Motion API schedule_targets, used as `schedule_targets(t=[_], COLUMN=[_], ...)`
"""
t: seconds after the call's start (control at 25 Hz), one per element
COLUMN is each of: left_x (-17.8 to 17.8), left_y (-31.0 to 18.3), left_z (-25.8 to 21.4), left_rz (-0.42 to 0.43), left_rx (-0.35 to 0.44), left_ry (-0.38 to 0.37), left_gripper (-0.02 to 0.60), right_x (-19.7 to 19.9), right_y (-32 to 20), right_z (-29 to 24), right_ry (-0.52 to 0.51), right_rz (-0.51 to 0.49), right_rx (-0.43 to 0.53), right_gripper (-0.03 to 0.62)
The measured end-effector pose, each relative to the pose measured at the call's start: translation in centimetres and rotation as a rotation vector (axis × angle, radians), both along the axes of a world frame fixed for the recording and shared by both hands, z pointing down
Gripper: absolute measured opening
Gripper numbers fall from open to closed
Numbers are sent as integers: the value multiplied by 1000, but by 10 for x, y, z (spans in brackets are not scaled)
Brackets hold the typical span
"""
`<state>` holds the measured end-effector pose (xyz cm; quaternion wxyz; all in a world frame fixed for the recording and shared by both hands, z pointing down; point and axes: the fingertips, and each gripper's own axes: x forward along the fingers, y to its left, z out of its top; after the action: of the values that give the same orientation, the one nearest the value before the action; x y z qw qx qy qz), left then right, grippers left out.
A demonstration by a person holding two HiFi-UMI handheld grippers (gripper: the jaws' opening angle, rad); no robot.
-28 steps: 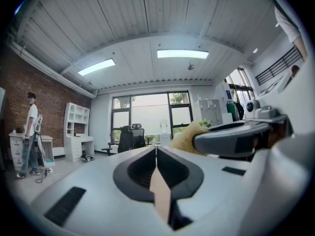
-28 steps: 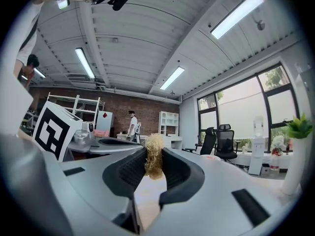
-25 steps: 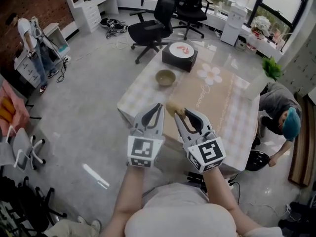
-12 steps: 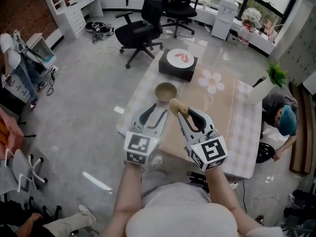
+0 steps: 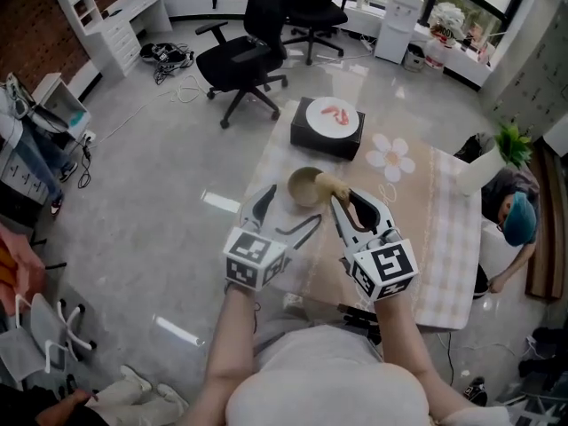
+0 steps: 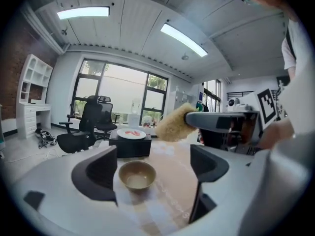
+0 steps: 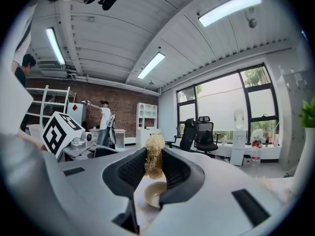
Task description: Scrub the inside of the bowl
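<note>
Where the bowl (image 5: 304, 185) stands: upright on the tabletop (image 5: 426, 211), close to its left edge.
Left gripper (image 5: 286, 216): jaws wide apart, just been opening, nothing between them; it points at the bowl from the near side.
Right gripper (image 5: 349, 200): jaws clamped on a yellow sponge (image 5: 332, 185), raised near the bowl's right side.

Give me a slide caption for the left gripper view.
Left gripper, jaws just opened and empty, faces the bowl; right gripper grips the sponge beside it.
</note>
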<state>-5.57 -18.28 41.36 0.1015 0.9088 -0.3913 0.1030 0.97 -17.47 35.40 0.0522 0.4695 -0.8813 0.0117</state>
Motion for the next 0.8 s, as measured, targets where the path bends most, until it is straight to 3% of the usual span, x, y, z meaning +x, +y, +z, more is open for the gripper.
schedule_targets(t=[0.28, 0.56, 0.68, 0.8], left_x=[-1, 16, 18, 18], left_y=[-31, -41, -43, -50], left_z=[33, 79, 102, 113], left_rz=[61, 163, 177, 172], left_rx=[-71, -135, -161, -174], left_ry=[-8, -180, -273, -319], left_gripper=[436, 436, 436, 436], right_x=[3, 15, 17, 16], right_y=[-34, -57, -65, -72], right_z=[17, 42, 54, 66], right_ry=[-2, 14, 25, 36], right_rz=[54, 75, 58, 38], right_rx=[-40, -101, -134, -167], right_gripper=[89, 91, 91, 91])
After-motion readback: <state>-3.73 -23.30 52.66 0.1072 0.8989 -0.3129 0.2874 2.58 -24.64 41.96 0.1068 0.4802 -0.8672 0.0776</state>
